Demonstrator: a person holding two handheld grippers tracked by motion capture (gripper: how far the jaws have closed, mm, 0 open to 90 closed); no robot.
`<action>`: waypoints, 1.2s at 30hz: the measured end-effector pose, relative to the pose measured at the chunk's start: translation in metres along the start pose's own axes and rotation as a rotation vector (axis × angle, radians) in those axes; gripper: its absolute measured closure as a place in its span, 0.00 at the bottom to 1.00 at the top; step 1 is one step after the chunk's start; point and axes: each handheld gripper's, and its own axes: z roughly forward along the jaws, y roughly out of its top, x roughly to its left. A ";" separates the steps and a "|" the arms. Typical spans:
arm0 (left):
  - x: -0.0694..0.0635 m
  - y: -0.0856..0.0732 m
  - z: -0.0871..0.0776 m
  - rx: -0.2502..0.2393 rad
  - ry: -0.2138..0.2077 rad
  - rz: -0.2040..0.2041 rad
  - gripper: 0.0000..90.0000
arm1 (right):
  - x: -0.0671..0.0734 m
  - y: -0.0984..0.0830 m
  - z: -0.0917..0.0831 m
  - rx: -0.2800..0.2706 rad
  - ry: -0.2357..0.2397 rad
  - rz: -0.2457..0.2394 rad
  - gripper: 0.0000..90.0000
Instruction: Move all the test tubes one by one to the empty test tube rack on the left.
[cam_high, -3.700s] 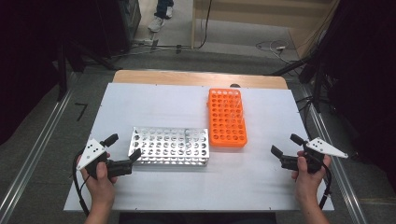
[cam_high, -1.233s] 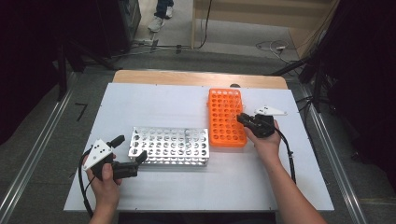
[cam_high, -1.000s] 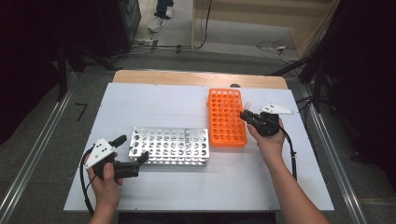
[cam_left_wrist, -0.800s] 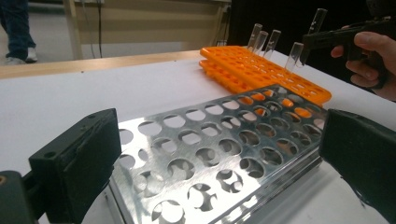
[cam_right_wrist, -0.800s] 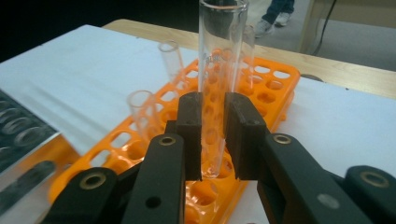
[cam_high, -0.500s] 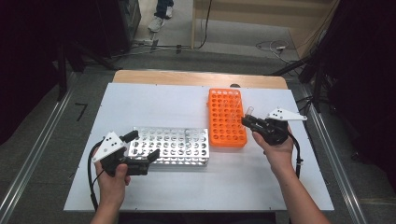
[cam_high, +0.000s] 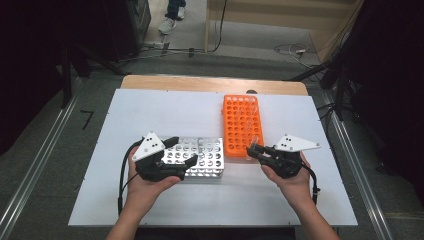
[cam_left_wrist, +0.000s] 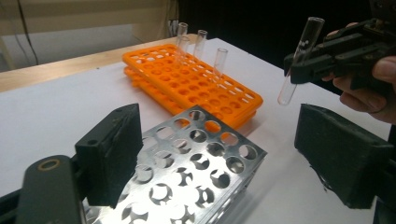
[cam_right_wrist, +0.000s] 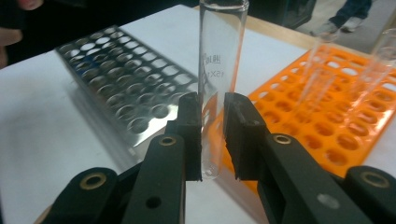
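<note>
My right gripper (cam_high: 254, 150) is shut on a clear glass test tube (cam_right_wrist: 222, 46), held upright in the air just off the near right corner of the orange tube rack (cam_high: 240, 125). In the left gripper view the tube (cam_left_wrist: 299, 60) hangs from that gripper (cam_left_wrist: 303, 65) above the table. My left gripper (cam_high: 184, 151) straddles the near left part of the silver metal rack (cam_high: 202, 155). Its jaws have just been closing with the rack (cam_left_wrist: 196, 163) between them, and its right pad (cam_left_wrist: 341, 158) stands well off the rack.
Other glass tubes (cam_left_wrist: 201, 39) stand in the far end of the orange rack (cam_left_wrist: 196, 88). Both racks sit on a white table top (cam_high: 150, 115) with a wooden strip along its far edge. Bare white surface lies left of and in front of the racks.
The right gripper has come away from the orange rack's right side toward the near edge, carrying the tube. The left gripper has moved right and up over the silver rack's near left end.
</note>
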 end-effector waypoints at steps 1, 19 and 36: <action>-0.002 -0.001 0.002 0.005 -0.007 0.001 0.21 | 0.004 -0.002 0.000 0.005 0.011 -0.006 0.83; -0.037 -0.008 0.024 0.107 -0.212 0.050 0.57 | 0.060 -0.017 0.031 0.140 0.152 -0.175 0.83; -0.053 -0.014 0.040 0.178 -0.233 0.075 0.77 | 0.078 -0.018 0.039 0.173 0.148 -0.282 0.83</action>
